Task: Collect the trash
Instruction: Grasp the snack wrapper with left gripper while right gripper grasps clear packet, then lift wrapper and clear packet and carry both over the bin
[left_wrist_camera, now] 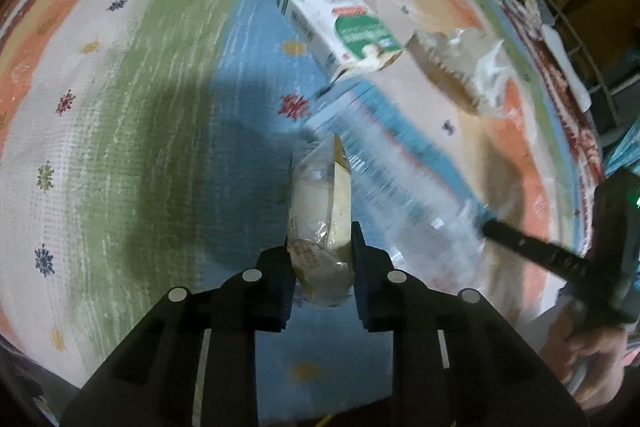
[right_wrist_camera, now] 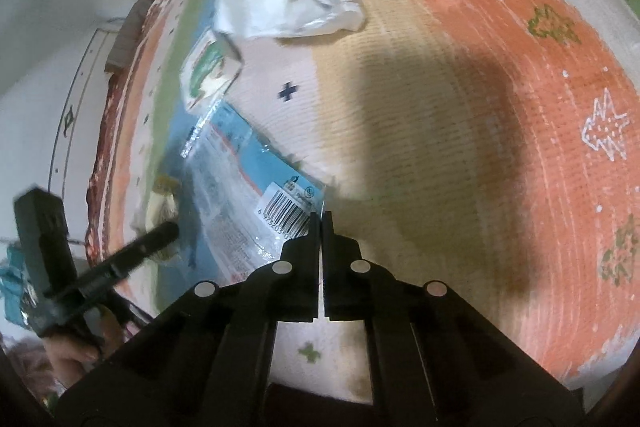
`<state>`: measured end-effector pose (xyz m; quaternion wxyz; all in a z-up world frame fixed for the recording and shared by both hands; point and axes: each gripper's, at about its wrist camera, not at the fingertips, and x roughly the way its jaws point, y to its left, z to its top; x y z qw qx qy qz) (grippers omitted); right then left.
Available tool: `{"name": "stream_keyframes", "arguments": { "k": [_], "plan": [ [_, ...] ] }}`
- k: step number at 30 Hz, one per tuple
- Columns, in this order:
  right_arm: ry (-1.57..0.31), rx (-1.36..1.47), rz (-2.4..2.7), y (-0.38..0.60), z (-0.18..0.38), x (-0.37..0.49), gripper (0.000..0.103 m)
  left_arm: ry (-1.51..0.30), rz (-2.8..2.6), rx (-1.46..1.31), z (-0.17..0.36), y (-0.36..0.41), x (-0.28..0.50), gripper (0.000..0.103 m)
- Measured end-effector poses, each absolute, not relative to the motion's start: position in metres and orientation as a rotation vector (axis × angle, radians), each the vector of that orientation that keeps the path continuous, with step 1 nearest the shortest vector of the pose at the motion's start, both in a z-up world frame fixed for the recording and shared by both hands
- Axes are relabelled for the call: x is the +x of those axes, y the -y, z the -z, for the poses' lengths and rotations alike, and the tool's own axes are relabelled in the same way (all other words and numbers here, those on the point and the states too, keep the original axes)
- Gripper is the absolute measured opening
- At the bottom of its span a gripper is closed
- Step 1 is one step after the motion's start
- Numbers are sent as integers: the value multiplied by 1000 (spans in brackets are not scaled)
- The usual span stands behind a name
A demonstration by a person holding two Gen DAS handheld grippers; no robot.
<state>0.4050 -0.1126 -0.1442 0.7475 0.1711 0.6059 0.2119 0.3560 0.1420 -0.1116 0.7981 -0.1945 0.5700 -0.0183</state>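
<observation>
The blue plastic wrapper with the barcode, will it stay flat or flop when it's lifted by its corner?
The blue plastic wrapper will probably flop: it looks like thin, crinkled film, and the right tool pinches only its barcode corner. It seems very light, being flat and apparently empty. The glossy surface suggests it could slip from such a small bite.

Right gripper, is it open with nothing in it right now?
No, the right gripper is shut on the corner of the blue plastic wrapper, next to its barcode.
</observation>
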Motion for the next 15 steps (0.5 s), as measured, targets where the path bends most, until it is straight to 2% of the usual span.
{"name": "stream_keyframes", "arguments": {
  "k": [5, 15],
  "plan": [
    [-1256, 172, -491, 99, 112, 381, 0, -1192, 33, -441, 87, -142, 344, 23],
    [-1159, -19, -548, 92, 56, 336, 0, -1154, 27, -499, 49, -137, 306, 22]
  ]
}}
